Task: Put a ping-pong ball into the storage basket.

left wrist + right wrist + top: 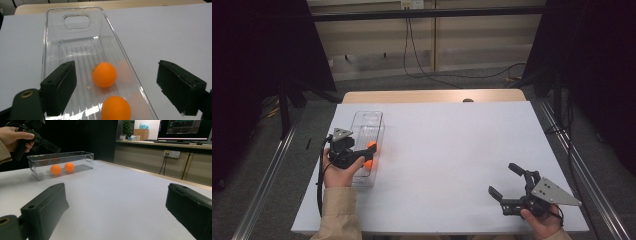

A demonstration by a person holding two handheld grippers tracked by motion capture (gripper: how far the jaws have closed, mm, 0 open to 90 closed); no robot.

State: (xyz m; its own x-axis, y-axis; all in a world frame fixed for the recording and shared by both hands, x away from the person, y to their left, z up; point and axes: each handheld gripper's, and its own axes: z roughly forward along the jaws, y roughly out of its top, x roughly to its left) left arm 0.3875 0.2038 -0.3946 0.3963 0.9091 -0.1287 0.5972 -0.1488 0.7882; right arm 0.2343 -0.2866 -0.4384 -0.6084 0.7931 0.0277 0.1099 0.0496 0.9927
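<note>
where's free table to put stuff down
Most of the white table is bare: the whole middle, between the clear bin and the right claw, plus the far right side. It is crowded only at the left, where the left claw hangs over the bin's two orange balls.

Two orange balls in a clear ribbed bin, white table, black jaws.

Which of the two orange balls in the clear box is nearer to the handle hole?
The farther ball, in the box; the other ball is lower in the left gripper view.
</note>
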